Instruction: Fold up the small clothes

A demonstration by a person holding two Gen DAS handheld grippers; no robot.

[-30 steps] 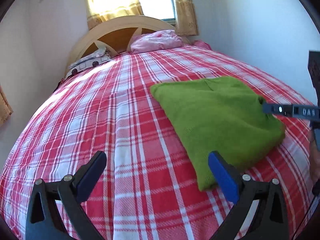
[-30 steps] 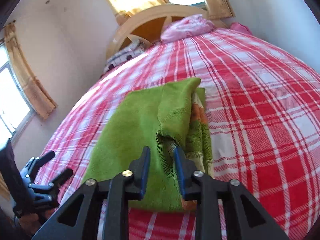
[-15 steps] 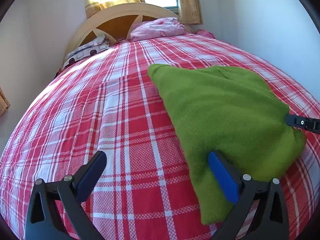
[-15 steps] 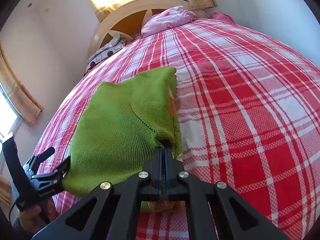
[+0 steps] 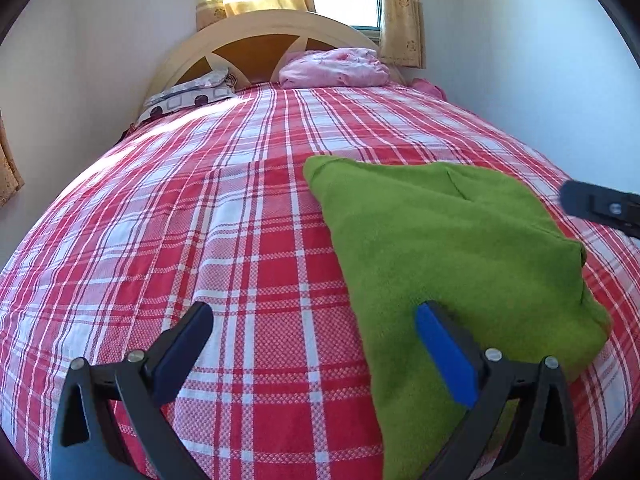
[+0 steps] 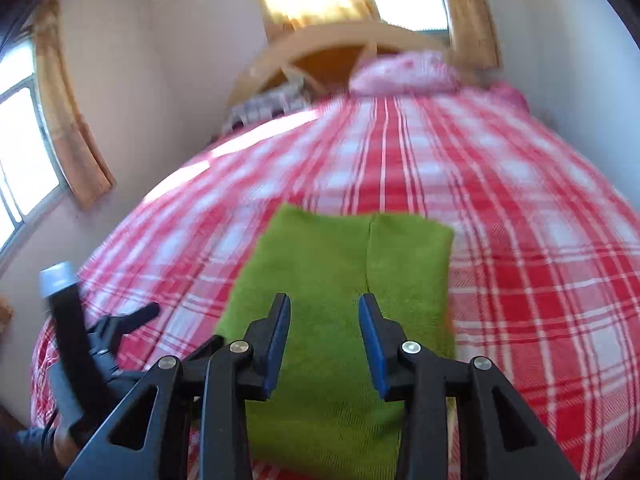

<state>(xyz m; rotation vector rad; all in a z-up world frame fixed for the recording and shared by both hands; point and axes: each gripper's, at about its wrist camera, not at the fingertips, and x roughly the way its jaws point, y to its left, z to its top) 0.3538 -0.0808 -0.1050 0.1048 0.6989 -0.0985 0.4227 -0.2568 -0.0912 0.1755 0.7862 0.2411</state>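
A green knitted garment (image 5: 448,248) lies folded flat on the red plaid bedspread (image 5: 240,220). My left gripper (image 5: 316,344) hovers open at its near left edge, one blue pad over the cloth, nothing between the fingers. In the right wrist view the same garment (image 6: 344,264) lies as a neat rectangle with a seam down its middle. My right gripper (image 6: 324,332) hangs above its near end with jaws opening and nothing between them. The right gripper's tip (image 5: 600,204) shows at the right edge of the left wrist view.
A pink pillow (image 5: 332,68) and a patterned pillow (image 5: 188,96) lie against the wooden headboard (image 5: 256,36). Walls close in on both sides of the bed. The left gripper and the hand holding it (image 6: 80,360) show at the lower left of the right wrist view.
The right gripper closed on the garment's folded edge, laid it down, then let go and lifted back. The garment now lies flat. The left gripper drifted a little towards the garment.
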